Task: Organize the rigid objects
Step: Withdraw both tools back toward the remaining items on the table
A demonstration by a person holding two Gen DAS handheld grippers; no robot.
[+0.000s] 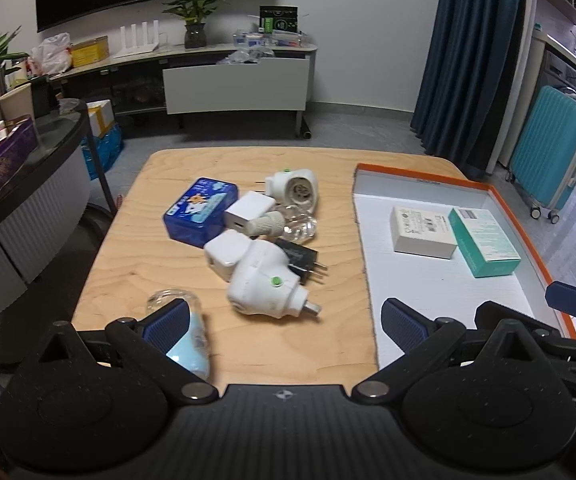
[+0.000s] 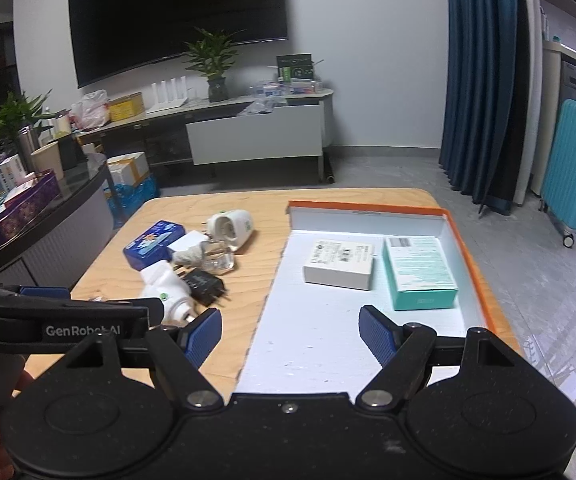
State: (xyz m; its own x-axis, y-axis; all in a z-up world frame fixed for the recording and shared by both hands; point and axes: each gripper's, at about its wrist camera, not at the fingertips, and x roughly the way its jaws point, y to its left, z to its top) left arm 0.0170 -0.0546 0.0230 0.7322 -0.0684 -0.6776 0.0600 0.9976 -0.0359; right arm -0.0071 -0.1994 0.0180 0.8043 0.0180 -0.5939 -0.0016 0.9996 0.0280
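A pile of small items lies mid-table: a blue box (image 1: 200, 210), two white chargers (image 1: 248, 210), a clear refill bottle (image 1: 291, 222), a black plug adapter (image 1: 301, 262) and two white plug-in heaters (image 1: 264, 284) (image 1: 293, 188). A clear bottle (image 1: 184, 320) with a pale blue label lies by my left finger. My left gripper (image 1: 284, 326) hangs open above the table's near edge, holding nothing. The orange-rimmed white tray (image 2: 463, 248) holds a white box (image 2: 339, 264) and a teal box (image 2: 419, 272). My right gripper (image 2: 289, 338) is open over the tray's near part, with nothing in it.
The wooden table (image 1: 160, 248) stands on a grey floor. A dark-topped counter (image 1: 28, 152) crowded with boxes is close on the left. A teal suitcase (image 1: 551, 148) stands at the right. A low TV shelf (image 1: 208, 64) runs along the far wall.
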